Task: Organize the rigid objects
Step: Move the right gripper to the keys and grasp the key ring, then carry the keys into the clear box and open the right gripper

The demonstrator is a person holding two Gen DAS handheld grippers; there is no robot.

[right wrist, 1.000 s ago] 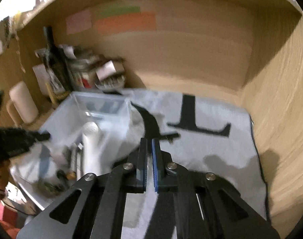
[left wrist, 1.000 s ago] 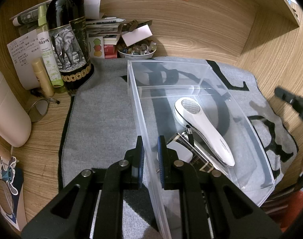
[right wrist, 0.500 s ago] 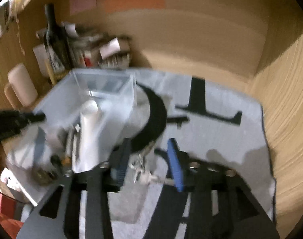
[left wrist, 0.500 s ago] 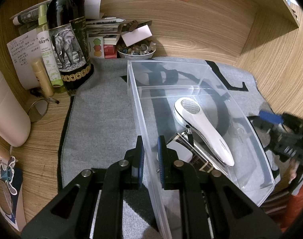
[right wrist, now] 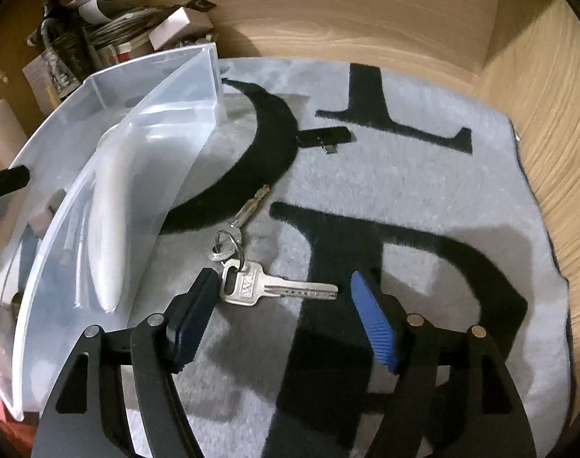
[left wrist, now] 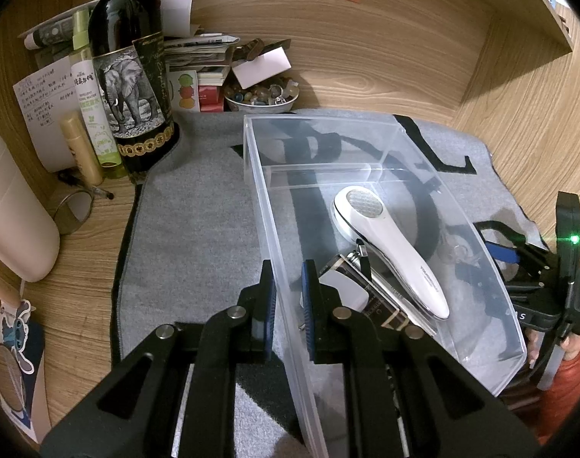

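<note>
Left gripper [left wrist: 287, 297] clamped on the near wall of the clear bin [left wrist: 366, 126], one pad outside, one inside. Right gripper [right wrist: 282, 316] low over the grey mat [right wrist: 461, 206], jaws opening, pads clear of the key bunch [right wrist: 252, 278]; big key lying between the fingertips, ring and small keys just beyond, beside the bin. Inside the bin: white handheld device [left wrist: 385, 244] atop a dark box [left wrist: 370, 301]. Farther on the mat, a small black dongle [right wrist: 324, 138]. At the back, a wine bottle [left wrist: 131, 76].
</note>
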